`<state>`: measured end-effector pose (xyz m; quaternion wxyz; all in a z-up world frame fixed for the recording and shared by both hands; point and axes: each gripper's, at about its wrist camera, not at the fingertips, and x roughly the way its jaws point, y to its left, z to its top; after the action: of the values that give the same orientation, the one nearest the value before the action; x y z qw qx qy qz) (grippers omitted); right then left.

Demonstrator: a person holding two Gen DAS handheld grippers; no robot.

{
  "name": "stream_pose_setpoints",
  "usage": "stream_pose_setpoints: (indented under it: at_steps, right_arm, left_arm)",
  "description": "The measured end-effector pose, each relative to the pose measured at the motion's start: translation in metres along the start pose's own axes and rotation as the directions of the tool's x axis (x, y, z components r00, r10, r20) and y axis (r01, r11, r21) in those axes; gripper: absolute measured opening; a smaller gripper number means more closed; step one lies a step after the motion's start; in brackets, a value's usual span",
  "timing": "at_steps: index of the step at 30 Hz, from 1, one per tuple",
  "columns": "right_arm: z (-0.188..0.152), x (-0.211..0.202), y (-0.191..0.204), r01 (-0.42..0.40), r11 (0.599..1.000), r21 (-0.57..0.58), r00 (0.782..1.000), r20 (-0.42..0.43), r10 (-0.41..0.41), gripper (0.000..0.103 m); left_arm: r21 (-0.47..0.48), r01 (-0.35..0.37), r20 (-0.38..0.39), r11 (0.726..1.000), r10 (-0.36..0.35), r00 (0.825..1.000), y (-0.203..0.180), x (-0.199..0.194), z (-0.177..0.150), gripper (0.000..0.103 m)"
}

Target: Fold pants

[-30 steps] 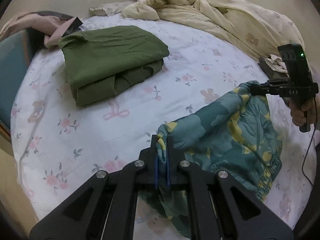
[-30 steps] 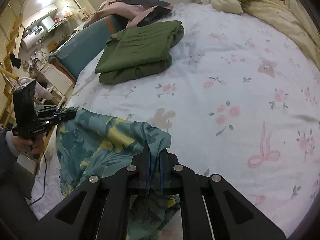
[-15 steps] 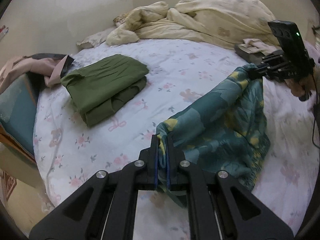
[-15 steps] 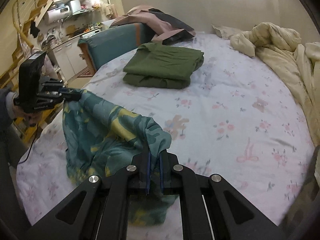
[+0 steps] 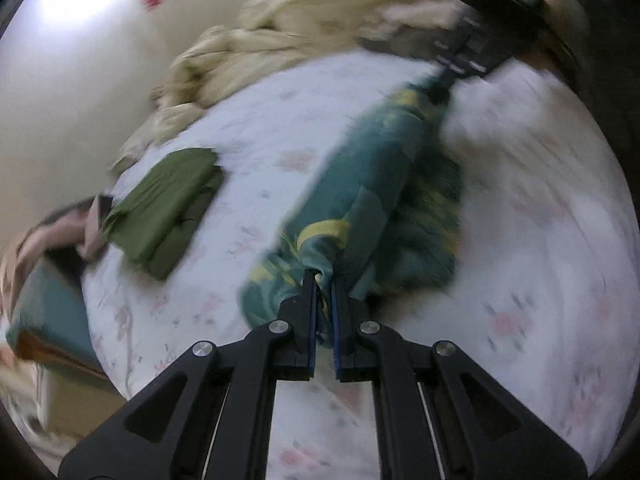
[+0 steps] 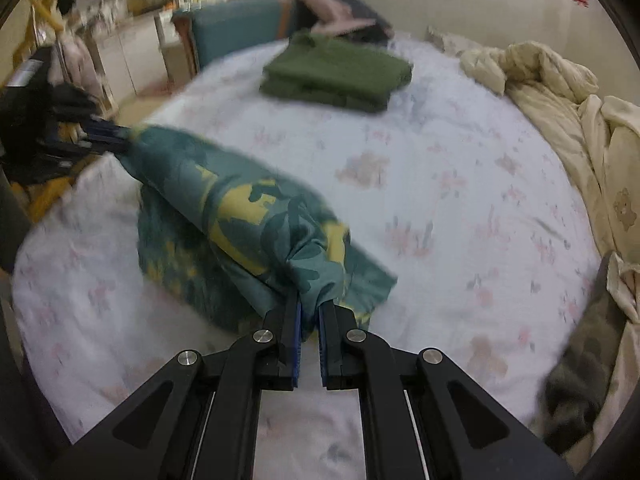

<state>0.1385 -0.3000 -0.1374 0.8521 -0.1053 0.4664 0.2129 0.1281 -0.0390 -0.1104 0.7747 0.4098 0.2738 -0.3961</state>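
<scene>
Teal pants with a yellow leaf print (image 5: pixel 376 184) hang stretched between both grippers above the flowered bed sheet (image 5: pixel 280 128). My left gripper (image 5: pixel 324 280) is shut on one end of the pants. My right gripper (image 6: pixel 310 300) is shut on the other end of the pants (image 6: pixel 248 204). The lower part of the pants lies bunched on the sheet (image 6: pixel 440 200). In the left wrist view the right gripper (image 5: pixel 444 80) shows at the top right. In the right wrist view the left gripper (image 6: pixel 116 138) shows at the left. Both views are blurred by motion.
A folded olive-green garment (image 6: pixel 336 68) lies on the bed farther back, also in the left wrist view (image 5: pixel 168 204). A crumpled cream duvet (image 6: pixel 568 96) lies along one side. A teal chair with pink clothes (image 6: pixel 240 28) stands beside the bed. A dark garment (image 6: pixel 580 376) lies at the right edge.
Both grippers have lifted and swung with the pants held taut between them. The cloth is now pulled into a narrower roll, with its lower part trailing on the sheet.
</scene>
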Motion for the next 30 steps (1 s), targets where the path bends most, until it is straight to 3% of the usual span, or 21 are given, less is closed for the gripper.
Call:
stream_pose_setpoints:
  at_steps: [4,6,8,10,12,13,14,15,16,17,18,21,22,23,24,25,26,28,30]
  right_arm:
    - [-0.015,0.012,0.015,0.055,0.997,-0.051,0.992,-0.11,-0.061,0.006]
    - [-0.021,0.019,0.021,0.104,0.991,-0.085,0.982,-0.151,-0.116,0.006]
    - [-0.027,0.024,0.021,0.105,0.992,-0.07,0.974,-0.194,-0.117,0.008]
    - [-0.03,0.025,0.017,0.11,0.993,-0.036,0.962,-0.248,-0.116,0.009]
    - [-0.029,0.018,0.009,0.142,0.99,0.008,0.956,-0.26,-0.135,0.019]
    - [-0.025,0.007,0.002,0.18,0.982,0.051,0.955,-0.248,-0.162,0.021]
    - [-0.022,-0.004,-0.003,0.2,0.976,0.082,0.96,-0.214,-0.179,0.027]
    - [-0.018,-0.017,-0.007,0.211,0.971,0.115,0.966,-0.173,-0.19,0.04]
    - [-0.015,-0.028,-0.013,0.224,0.962,0.154,0.968,-0.147,-0.202,0.047]
    - [-0.011,-0.04,-0.02,0.247,0.948,0.2,0.966,-0.123,-0.225,0.051]
    - [-0.009,-0.049,-0.027,0.274,0.933,0.235,0.961,-0.108,-0.255,0.051]
    - [-0.002,-0.075,-0.046,0.362,0.863,0.354,0.931,-0.096,-0.351,0.051]
    - [0.005,-0.081,-0.05,0.368,0.847,0.384,0.927,-0.075,-0.368,0.051]
    - [0.012,-0.084,-0.055,0.356,0.837,0.416,0.928,-0.055,-0.368,0.051]
    - [0.019,-0.084,-0.055,0.301,0.846,0.441,0.946,-0.024,-0.325,0.053]
    - [0.025,-0.079,-0.054,0.224,0.862,0.454,0.967,0.005,-0.254,0.053]
    - [0.03,-0.069,-0.053,0.081,0.876,0.476,0.992,0.047,-0.117,0.049]
    - [0.033,-0.041,-0.051,-0.087,0.846,0.526,0.996,0.077,0.055,0.047]
    - [0.035,-0.007,-0.046,-0.172,0.825,0.538,0.984,0.066,0.163,0.039]
  left_arm:
    - [0.094,0.075,-0.086,0.993,-0.067,0.994,-0.038,0.012,-0.014,0.004]
    - [0.134,0.073,-0.155,0.988,-0.051,0.987,-0.052,0.026,-0.022,0.004]
    - [0.134,0.116,-0.243,0.984,-0.081,0.967,-0.063,0.039,-0.031,0.006]
    - [0.146,0.098,-0.259,0.984,-0.057,0.964,-0.066,0.037,-0.031,0.006]
    - [0.094,0.141,-0.289,0.986,-0.109,0.951,-0.058,0.031,-0.026,0.013]
    - [0.025,0.187,-0.305,0.982,-0.17,0.937,-0.048,0.024,-0.024,0.026]
    - [-0.021,0.232,-0.312,0.972,-0.227,0.922,-0.04,0.017,-0.022,0.032]
    - [-0.055,0.291,-0.319,0.955,-0.294,0.901,-0.033,0.008,-0.02,0.032]
    - [-0.077,0.378,-0.322,0.923,-0.382,0.866,-0.022,-0.005,-0.016,0.032]
    - [-0.08,0.387,-0.303,0.919,-0.392,0.868,-0.015,-0.015,-0.013,0.033]
    - [-0.096,0.368,-0.262,0.925,-0.381,0.887,-0.002,-0.027,-0.007,0.033]
    - [-0.299,0.295,-0.126,0.908,-0.344,0.931,0.048,-0.04,0.015,0.033]
    - [-0.403,0.239,-0.085,0.884,-0.296,0.952,0.066,-0.037,0.022,0.033]
    - [-0.478,0.199,-0.073,0.856,-0.265,0.962,0.079,-0.031,0.025,0.033]
    - [-0.578,0.159,-0.062,0.801,-0.238,0.969,0.089,-0.021,0.029,0.033]
    - [-0.658,0.143,-0.036,0.74,-0.22,0.975,0.096,-0.014,0.03,0.033]
    - [-0.729,0.137,-0.006,0.671,-0.206,0.979,0.097,-0.003,0.033,0.033]
    - [-0.821,0.108,-0.017,0.561,-0.214,0.977,0.085,0.026,0.034,0.033]
    - [-0.865,0.058,-0.065,0.498,-0.225,0.972,0.07,0.055,0.033,0.033]
